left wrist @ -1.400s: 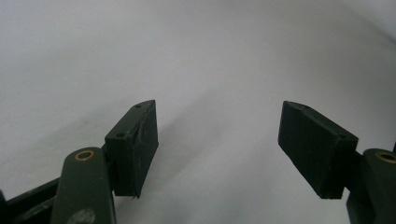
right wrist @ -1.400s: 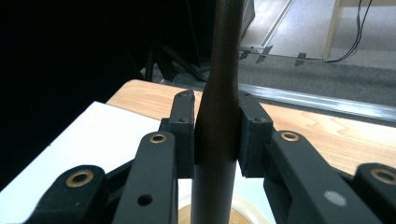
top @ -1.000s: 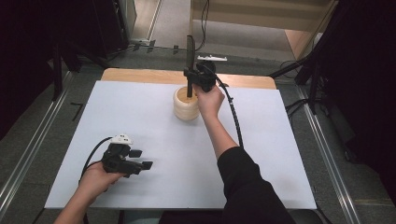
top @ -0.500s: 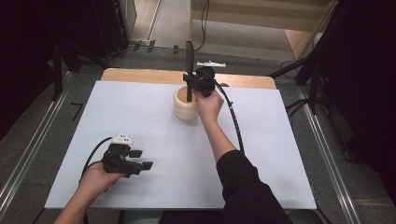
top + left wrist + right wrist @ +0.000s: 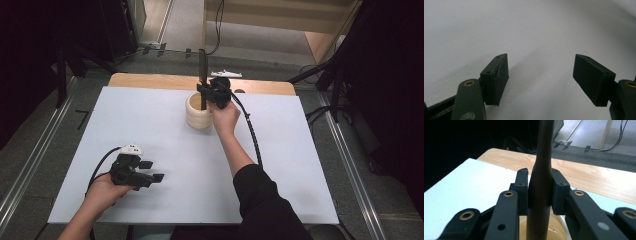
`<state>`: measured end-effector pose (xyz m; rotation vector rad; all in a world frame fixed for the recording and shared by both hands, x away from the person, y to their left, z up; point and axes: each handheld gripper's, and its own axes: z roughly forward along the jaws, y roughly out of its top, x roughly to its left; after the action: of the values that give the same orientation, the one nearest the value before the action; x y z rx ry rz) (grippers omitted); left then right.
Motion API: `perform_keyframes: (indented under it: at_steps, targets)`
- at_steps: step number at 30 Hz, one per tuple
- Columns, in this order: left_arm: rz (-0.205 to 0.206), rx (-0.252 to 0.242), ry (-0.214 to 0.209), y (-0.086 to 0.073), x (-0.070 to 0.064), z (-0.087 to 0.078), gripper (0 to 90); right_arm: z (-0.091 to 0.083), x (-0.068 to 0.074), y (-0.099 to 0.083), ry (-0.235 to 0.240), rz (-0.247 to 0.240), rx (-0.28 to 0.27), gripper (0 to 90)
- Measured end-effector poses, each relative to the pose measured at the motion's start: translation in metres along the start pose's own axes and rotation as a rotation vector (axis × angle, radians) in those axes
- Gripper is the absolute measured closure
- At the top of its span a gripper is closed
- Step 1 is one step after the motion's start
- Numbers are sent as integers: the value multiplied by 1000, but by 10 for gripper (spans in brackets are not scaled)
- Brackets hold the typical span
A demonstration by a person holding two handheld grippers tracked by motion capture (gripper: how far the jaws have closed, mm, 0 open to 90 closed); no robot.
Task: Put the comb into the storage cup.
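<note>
A cream round holder (image 5: 199, 112) stands on the white table sheet (image 5: 150, 125) toward the back middle. A long dark utensil handle (image 5: 202, 75) rises upright out of it. My right gripper (image 5: 206, 94) is shut on that handle just above the holder's rim; in the right gripper view the dark handle (image 5: 541, 182) sits clamped between the two pads, with the holder (image 5: 556, 227) below. My left gripper (image 5: 152, 171) rests low over the sheet at the front left, open. The left gripper view has its jaws (image 5: 540, 75) wide apart over bare white sheet.
A wooden table edge (image 5: 150, 80) borders the sheet at the back, with a small white object (image 5: 226, 74) lying on it. Metal rails run along the floor on both sides. A black cable (image 5: 250, 132) trails from the right gripper along the forearm.
The right gripper and the dark handle have barely shifted over the holder. The left gripper has stayed in place.
</note>
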<state>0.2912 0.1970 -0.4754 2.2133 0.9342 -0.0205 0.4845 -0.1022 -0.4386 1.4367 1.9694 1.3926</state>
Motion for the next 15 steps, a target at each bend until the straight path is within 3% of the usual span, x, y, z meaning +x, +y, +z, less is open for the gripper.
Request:
perform_keyframes:
  at_steps: [15]
  targets:
    - [-2,1,3,0,0,1,293,-2,0,-10,-9,-30,-5,694]
